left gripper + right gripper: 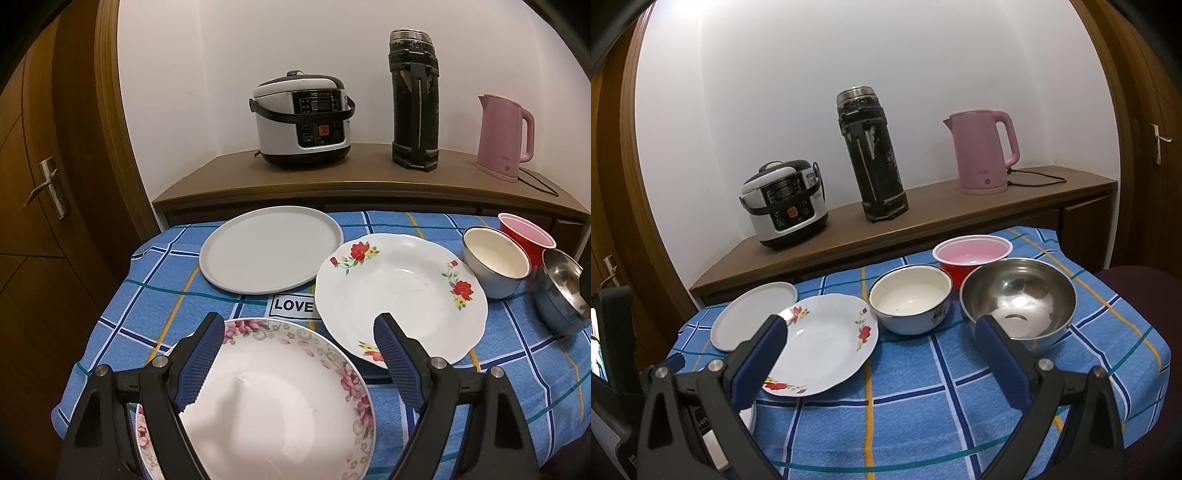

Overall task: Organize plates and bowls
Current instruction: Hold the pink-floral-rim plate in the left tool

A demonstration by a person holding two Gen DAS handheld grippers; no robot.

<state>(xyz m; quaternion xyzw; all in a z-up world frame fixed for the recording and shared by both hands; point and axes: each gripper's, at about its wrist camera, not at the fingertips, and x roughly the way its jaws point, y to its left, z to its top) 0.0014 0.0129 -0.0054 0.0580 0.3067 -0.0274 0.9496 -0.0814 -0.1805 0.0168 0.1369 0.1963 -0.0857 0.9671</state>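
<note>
On the blue checked tablecloth (147,295) lie a plain grey plate (271,249), a white plate with red flowers (400,295) and, nearest, a pink-flowered plate (280,402). My left gripper (299,339) hovers open over the pink-flowered plate, nothing between its fingers. To the right stand a white enamel bowl (910,302), a red bowl with a pink inside (973,254) and a steel bowl (1017,299). My right gripper (881,341) is open above the cloth, in front of the enamel bowl, between the red-flowered plate (823,339) and the steel bowl. The grey plate (753,314) sits at far left.
Behind the table a wooden sideboard (369,173) carries a rice cooker (301,120), a tall black thermos (415,101) and a pink kettle (504,136) with its cord. A wooden door (44,184) stands at the left. A dark chair seat (1137,288) is at the table's right.
</note>
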